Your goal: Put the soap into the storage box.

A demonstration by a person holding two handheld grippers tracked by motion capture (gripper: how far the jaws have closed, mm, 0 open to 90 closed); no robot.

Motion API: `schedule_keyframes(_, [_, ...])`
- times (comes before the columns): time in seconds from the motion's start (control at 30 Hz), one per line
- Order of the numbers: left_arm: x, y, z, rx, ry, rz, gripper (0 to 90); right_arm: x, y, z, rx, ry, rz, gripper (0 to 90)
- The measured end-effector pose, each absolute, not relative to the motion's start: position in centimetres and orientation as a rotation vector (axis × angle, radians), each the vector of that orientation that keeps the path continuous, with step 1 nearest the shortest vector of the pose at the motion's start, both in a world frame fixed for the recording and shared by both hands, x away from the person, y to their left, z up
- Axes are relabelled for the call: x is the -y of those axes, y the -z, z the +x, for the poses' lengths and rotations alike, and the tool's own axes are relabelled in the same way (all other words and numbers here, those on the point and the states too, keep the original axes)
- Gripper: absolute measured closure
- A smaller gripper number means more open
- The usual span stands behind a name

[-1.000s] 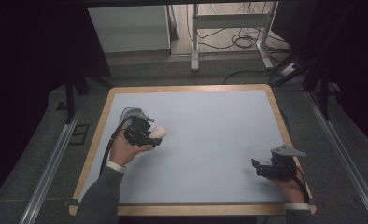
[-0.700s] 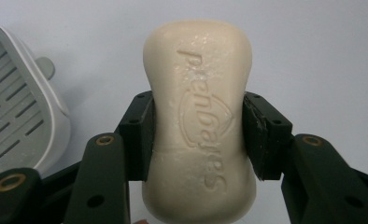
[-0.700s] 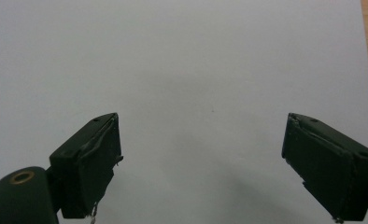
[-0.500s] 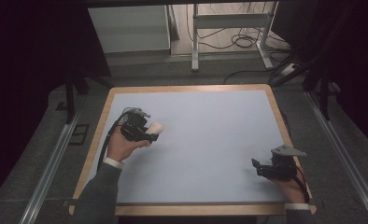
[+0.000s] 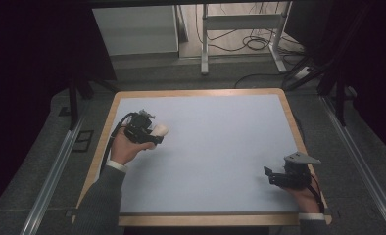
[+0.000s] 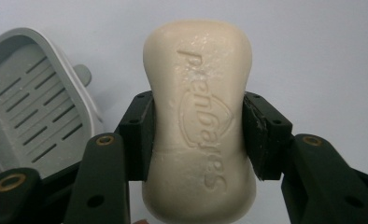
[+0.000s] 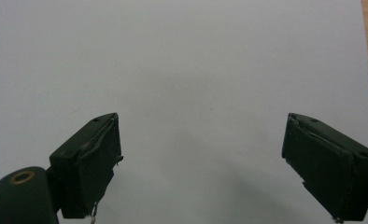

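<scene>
— What's the left hand-held gripper (image 6: 198, 135) got there?

— A bar of cream soap (image 6: 200, 116). The two black jaws are pinching it across its narrow waist, one pad on each side, and the bar runs lengthwise away from the hand. There's raised lettering on the upper face.

— Is it up off the surface (image 5: 215, 147)?

— From the high view I can't say for sure. The soap (image 5: 160, 129) pokes out of the left hand-held gripper (image 5: 149, 133) toward the middle of the pale surface, over its left part, near the wooden edge. Whether it hangs just above or touches, I cannot tell.

— And that grey thing beside it?

— A soap dish (image 6: 32, 107), grey plastic with slots in its bottom. In the left gripper view it lies just to the left of the jaws, on the surface, apart from the soap.

— What about the other hand?

— The right hand-held gripper (image 5: 279, 177) sits near the front right corner, well apart from the soap, pointing leftward. Its jaws are spread wide, with bare pale surface (image 7: 187, 70) between them; a strip of wooden border shows at the right of the right gripper view.
</scene>
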State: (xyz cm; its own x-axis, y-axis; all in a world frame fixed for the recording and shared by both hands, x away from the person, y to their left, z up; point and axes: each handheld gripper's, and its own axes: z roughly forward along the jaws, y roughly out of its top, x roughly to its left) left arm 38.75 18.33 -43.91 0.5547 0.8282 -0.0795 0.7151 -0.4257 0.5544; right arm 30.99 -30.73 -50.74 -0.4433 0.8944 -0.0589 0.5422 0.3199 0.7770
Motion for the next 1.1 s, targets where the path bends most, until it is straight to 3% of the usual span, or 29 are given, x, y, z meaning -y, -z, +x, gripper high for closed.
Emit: schedule_keyframes(1.1, [-22.6, 45.3, 43.5, -1.472, -0.316, 2.145, 49.5, 30.8, 50.9, 31.0, -2.1, -0.946, 1.27, 11.4])
